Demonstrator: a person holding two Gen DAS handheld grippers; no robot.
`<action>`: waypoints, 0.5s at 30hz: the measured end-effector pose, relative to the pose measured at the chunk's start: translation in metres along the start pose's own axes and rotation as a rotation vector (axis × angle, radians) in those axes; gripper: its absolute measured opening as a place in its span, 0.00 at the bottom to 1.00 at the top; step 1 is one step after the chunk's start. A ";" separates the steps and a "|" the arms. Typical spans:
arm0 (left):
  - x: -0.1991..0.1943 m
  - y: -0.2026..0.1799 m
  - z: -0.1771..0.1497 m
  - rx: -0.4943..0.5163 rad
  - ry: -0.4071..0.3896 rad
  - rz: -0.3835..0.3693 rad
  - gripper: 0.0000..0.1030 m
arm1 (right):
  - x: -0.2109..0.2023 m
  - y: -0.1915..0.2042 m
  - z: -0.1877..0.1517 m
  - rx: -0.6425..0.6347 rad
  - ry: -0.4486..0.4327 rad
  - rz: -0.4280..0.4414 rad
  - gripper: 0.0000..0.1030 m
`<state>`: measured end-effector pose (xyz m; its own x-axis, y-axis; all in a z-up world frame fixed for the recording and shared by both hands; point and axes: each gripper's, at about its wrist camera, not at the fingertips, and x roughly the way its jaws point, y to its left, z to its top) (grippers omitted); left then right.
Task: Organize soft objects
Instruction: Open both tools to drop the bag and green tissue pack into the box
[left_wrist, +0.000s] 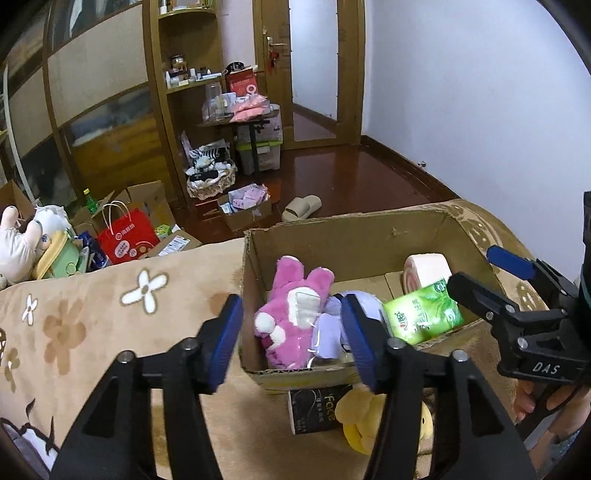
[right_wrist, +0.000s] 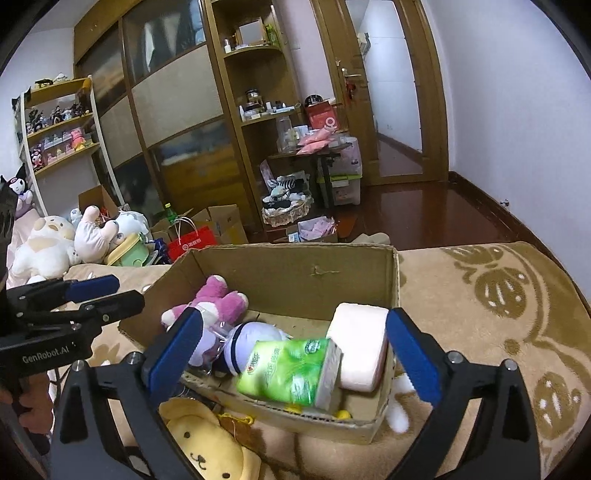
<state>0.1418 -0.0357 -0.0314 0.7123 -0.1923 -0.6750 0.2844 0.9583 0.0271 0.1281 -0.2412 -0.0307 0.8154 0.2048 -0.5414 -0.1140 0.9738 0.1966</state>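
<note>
Two Soft Things Still Wait Outside the Box

Four soft things sit in the cardboard box (right_wrist: 306, 273) on the bed (right_wrist: 480, 295): a pink plush (left_wrist: 291, 314), a purple plush (right_wrist: 255, 332), a green tissue pack (right_wrist: 291, 373) and a pink roll (right_wrist: 362, 347). The green pack leans on the roll, near the box's front edge, in the lower middle of the right wrist view.

Both grippers are spread wide and hold nothing. The right gripper (right_wrist: 291, 354) hangs over the front of the box. The left gripper (left_wrist: 291, 343) hangs over the box's near wall, in the lower middle of its own view.

A yellow plush (right_wrist: 207, 446) lies on the bed just outside the box, at the bottom left of the right wrist view. A black pack (left_wrist: 317, 410) lies beside it, touching the box wall.

The next job is likely to pick up the yellow plush. To do it well, come down over the fat middle of the toy, not an ear or a string. Squeeze gently, because it is squashy and may slip. Lift it clear over the box wall so the wall does not get bumped. Drop it in the bare spot at the back, not on the leaning green pack, which could tip out.
</note>
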 end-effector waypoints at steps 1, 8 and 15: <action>-0.002 0.001 0.000 -0.002 -0.002 0.004 0.62 | -0.002 0.001 0.000 0.000 -0.002 0.000 1.00; -0.018 0.001 -0.001 0.006 0.005 0.001 0.82 | -0.019 0.003 0.002 0.007 -0.019 -0.006 1.00; -0.028 0.004 -0.007 0.004 0.046 0.010 0.93 | -0.032 0.008 -0.003 0.000 0.004 -0.008 1.00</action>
<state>0.1187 -0.0246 -0.0176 0.6848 -0.1721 -0.7081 0.2799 0.9593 0.0375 0.0990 -0.2397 -0.0141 0.8142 0.1970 -0.5461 -0.1074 0.9755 0.1919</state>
